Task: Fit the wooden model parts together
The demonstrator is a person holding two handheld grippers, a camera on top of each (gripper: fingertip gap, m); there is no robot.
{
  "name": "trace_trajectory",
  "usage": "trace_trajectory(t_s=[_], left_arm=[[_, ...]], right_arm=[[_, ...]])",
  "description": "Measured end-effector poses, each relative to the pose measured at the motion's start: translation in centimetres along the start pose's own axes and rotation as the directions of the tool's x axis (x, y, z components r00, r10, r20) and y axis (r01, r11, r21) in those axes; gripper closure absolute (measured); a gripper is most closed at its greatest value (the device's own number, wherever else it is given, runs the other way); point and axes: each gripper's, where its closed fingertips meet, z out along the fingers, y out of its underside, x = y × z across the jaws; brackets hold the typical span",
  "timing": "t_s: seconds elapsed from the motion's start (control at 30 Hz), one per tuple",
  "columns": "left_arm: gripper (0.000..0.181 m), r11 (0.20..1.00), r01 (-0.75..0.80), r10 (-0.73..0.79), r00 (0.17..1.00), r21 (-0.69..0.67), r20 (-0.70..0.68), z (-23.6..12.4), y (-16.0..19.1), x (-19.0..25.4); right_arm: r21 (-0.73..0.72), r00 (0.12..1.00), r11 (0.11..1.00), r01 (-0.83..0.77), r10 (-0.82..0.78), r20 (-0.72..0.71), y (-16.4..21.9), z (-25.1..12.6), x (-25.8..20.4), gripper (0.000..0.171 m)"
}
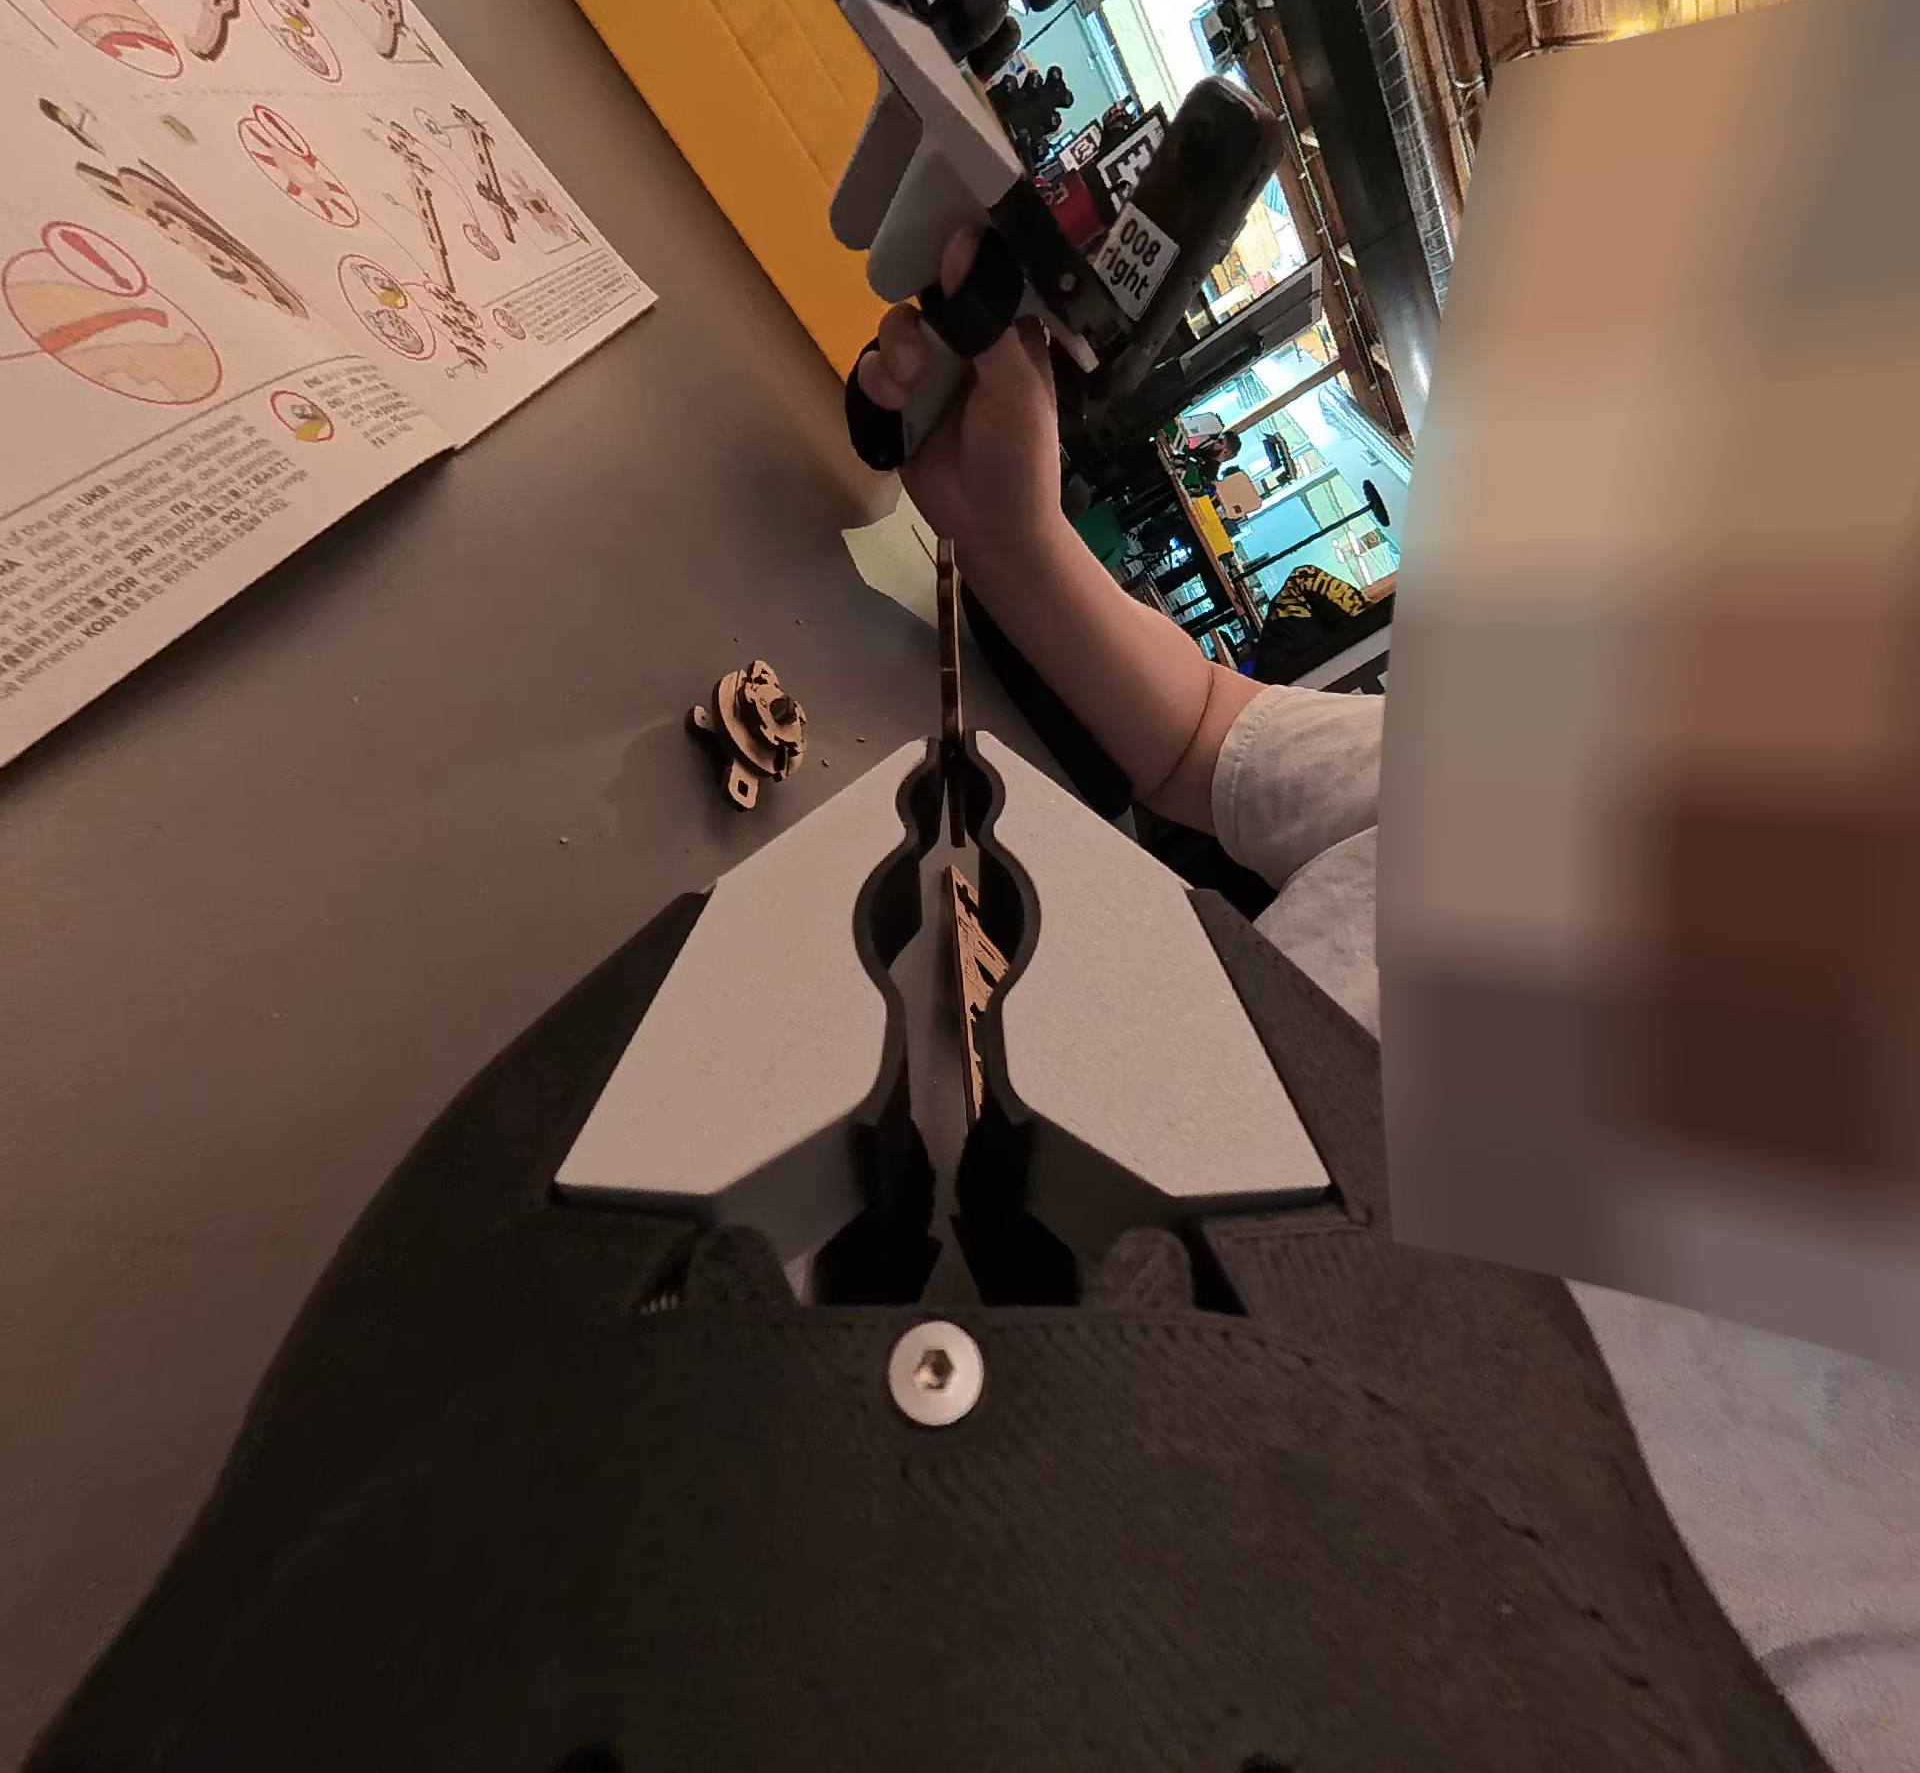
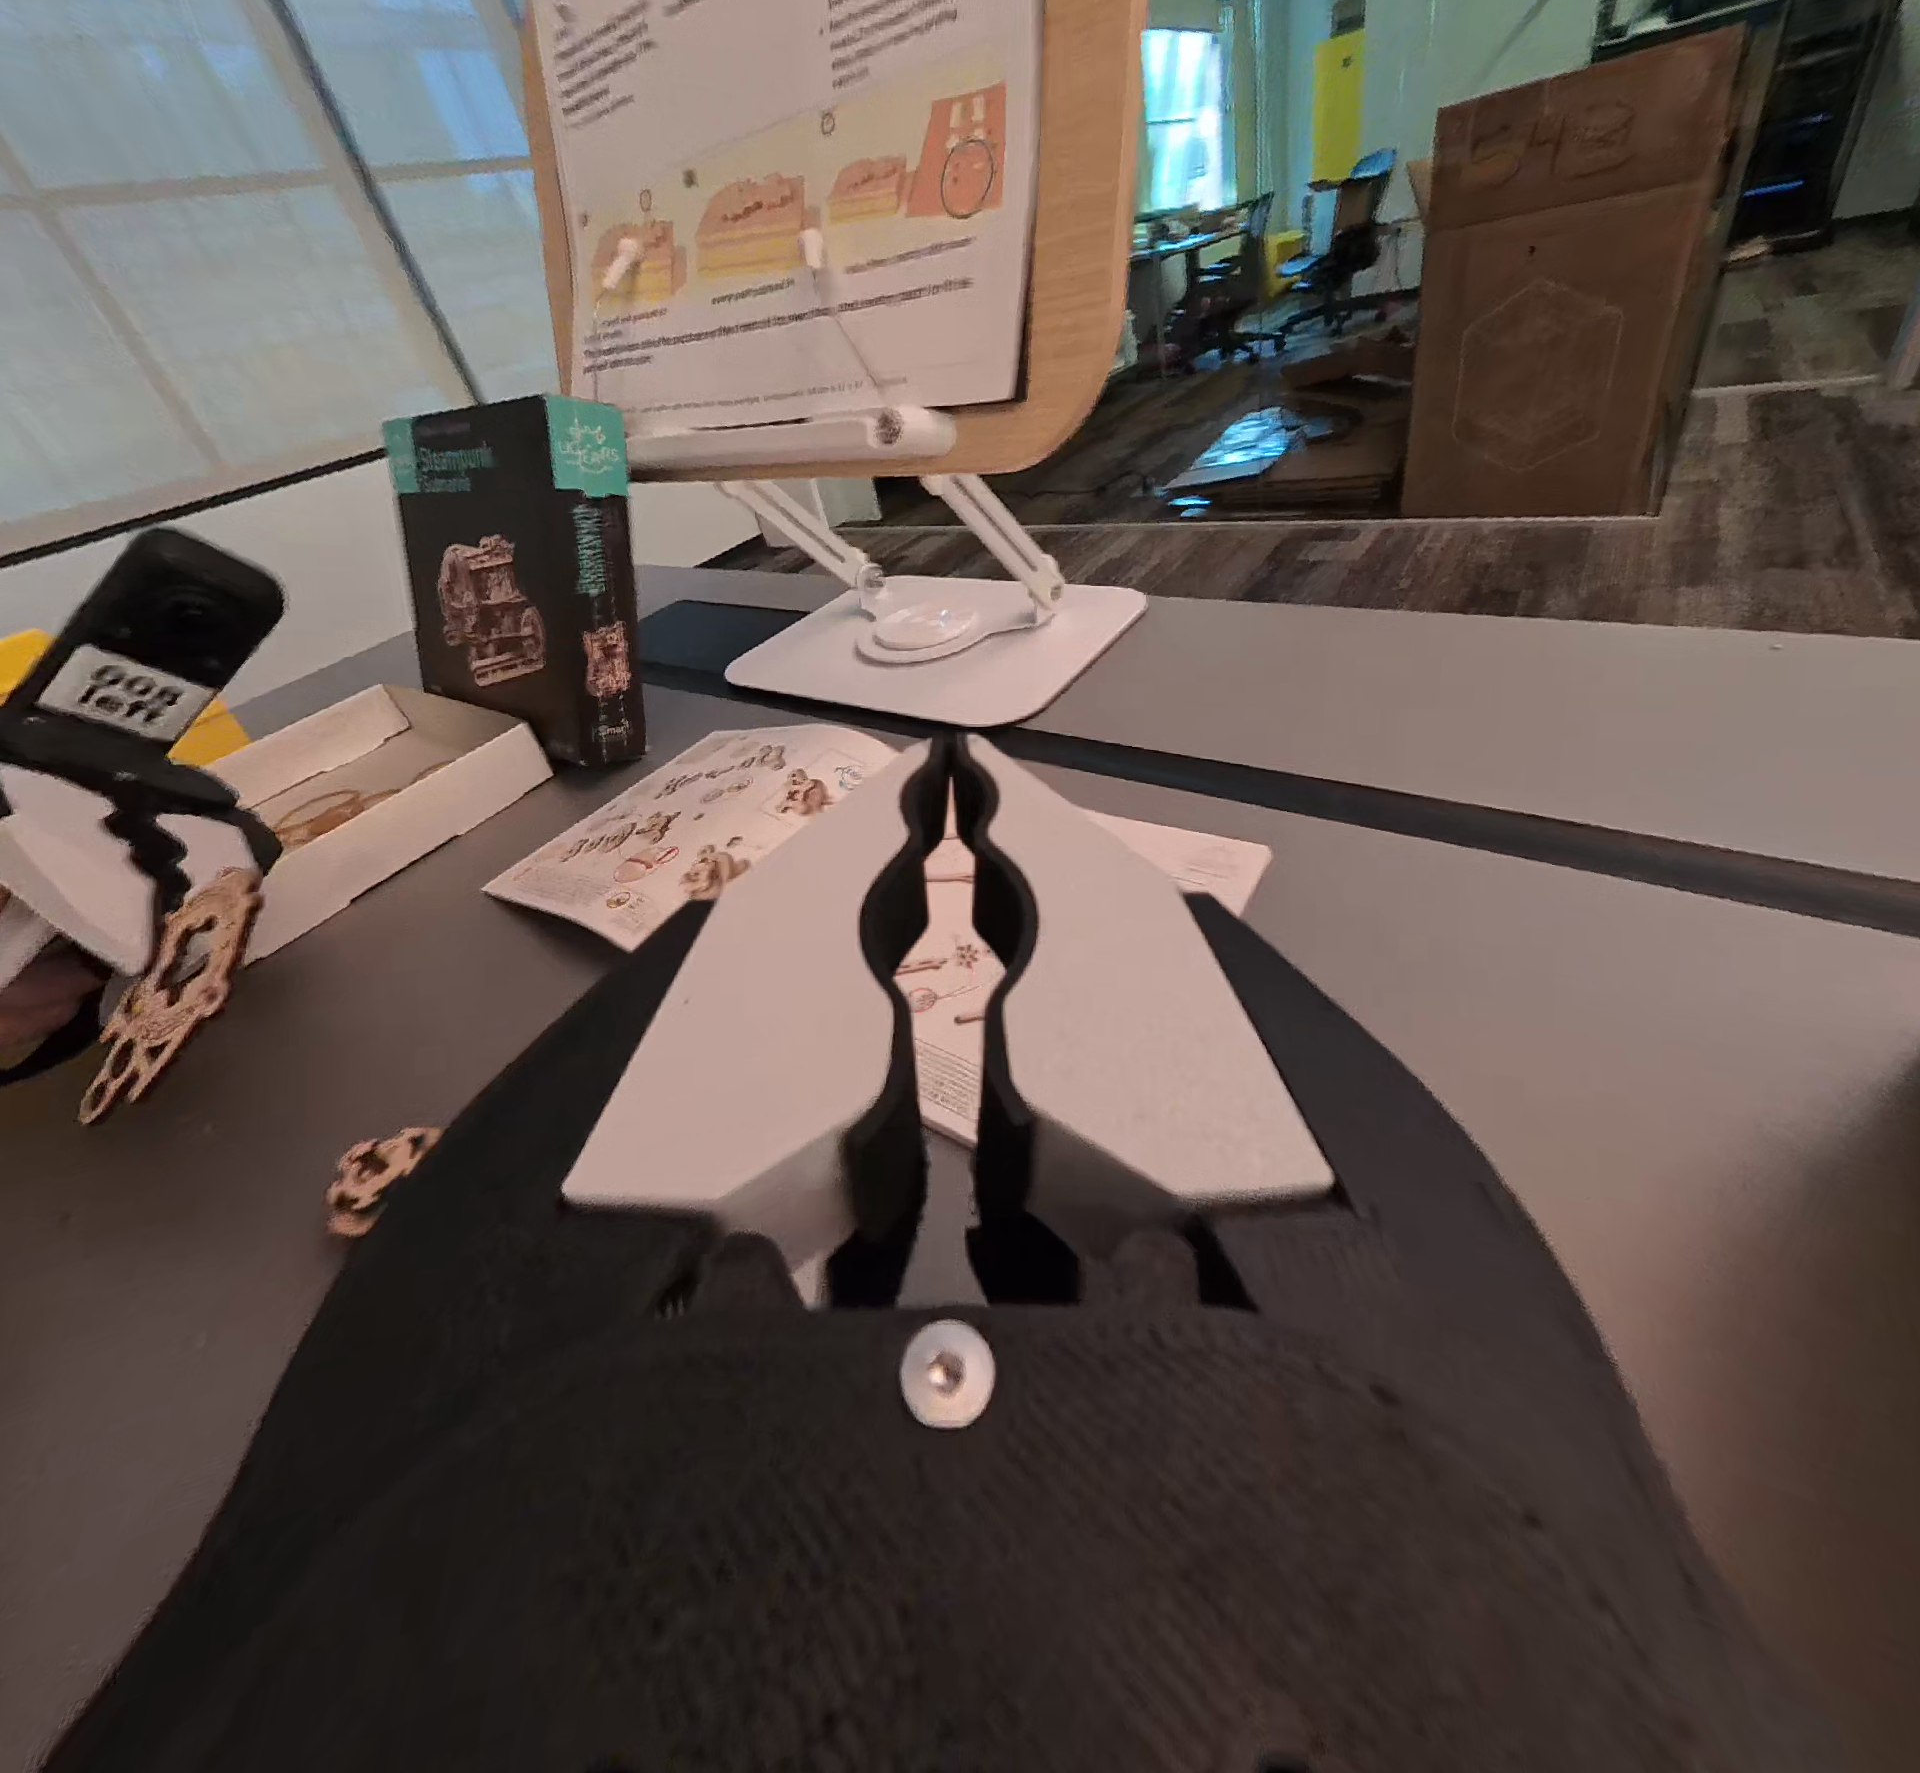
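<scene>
My left gripper [image 1: 951, 755] is shut on a flat wooden plate [image 1: 948, 643], seen edge-on and sticking out past the tips above the grey table. In the right wrist view the left gripper [image 2: 166, 897] holds this cut-out plate [image 2: 182, 985] hanging at the far left. A small round wooden gear assembly [image 1: 756, 731] lies on the table just left of the tips; it also shows in the right wrist view [image 2: 374, 1178]. My right gripper [image 2: 951, 755] is shut and empty. In the left wrist view the right gripper [image 1: 914, 134] is raised in a hand above the table.
An open instruction booklet [image 1: 260, 217] lies on the table; it also shows in the right wrist view [image 2: 707, 840]. A yellow box [image 1: 748, 61] sits behind it. A dark kit box [image 2: 520, 580], a white tray [image 2: 457, 778] and a book stand [image 2: 1081, 165] stand at the back. Across from one pair of fingers to the other is roughly 20 centimeters.
</scene>
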Motion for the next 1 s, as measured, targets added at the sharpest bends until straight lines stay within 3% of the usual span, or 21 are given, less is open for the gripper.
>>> trace_trajectory(t_s=[0.17,0.2,0.6,0.73,1.0], left_arm=[[0.181,1.000,0.000,0.000,1.000,-0.002,0.001,0.0,0.0,0.0],[0.181,1.000,-0.001,0.001,1.000,-0.002,0.001,0.0,0.0,0.0],[0.181,1.000,-0.001,0.001,1.000,-0.001,0.002,0.0,0.0,0.0],[0.181,1.000,0.001,-0.001,1.000,-0.001,0.001,0.0,0.0,0.0],[0.181,1.000,0.000,0.000,1.000,0.004,0.001,0.0,0.0,0.0]], right_arm=[[-0.011,0.999,0.999,-0.052,0.052,0.015,0.5,0.3,-0.2,0.164],[-0.012,0.998,0.999,-0.049,0.049,0.029,0.4,0.2,-0.3,0.171],[-0.029,0.996,0.996,-0.080,0.082,0.047,0.9,0.4,-0.6,0.171],[-0.015,0.995,0.995,-0.094,0.094,0.012,0.7,0.3,0.2,0.160],[-0.029,0.992,0.992,-0.124,0.125,0.021,1.1,0.5,0.2,0.160]])
